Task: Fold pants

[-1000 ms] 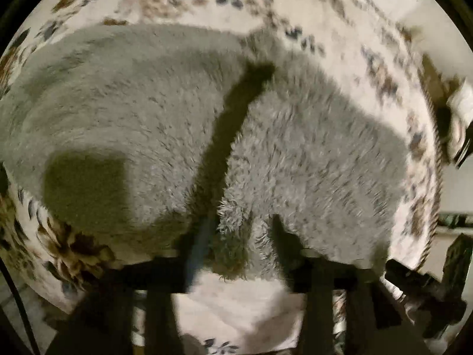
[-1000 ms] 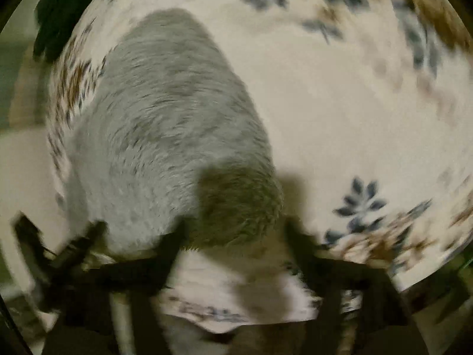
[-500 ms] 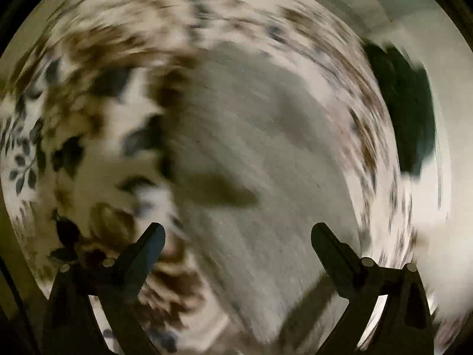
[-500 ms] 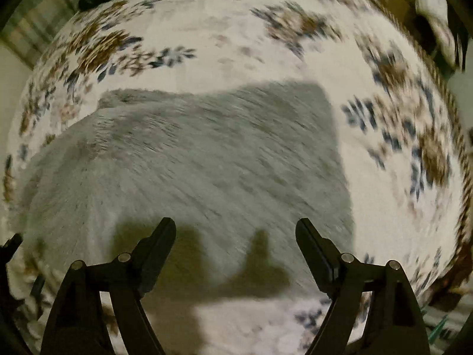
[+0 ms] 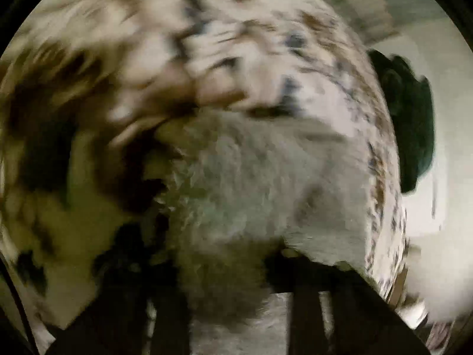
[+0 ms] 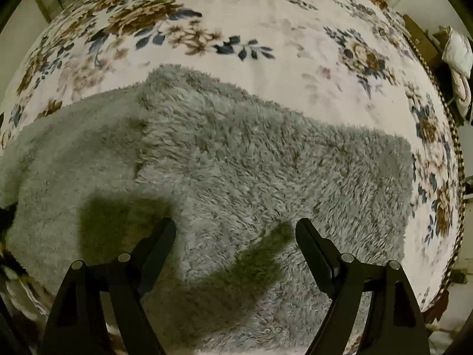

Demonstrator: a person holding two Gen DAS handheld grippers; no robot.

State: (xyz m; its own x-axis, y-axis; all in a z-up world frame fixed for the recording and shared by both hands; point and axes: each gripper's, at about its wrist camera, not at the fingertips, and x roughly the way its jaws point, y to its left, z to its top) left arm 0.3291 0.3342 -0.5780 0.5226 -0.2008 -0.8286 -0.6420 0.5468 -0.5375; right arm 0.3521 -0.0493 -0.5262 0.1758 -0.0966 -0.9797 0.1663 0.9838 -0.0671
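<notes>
Right view: right gripper (image 6: 236, 230) spread over pants (image 6: 236, 159); left blurred.

No legible text, label, brand, number or sign appears in either view.
</notes>
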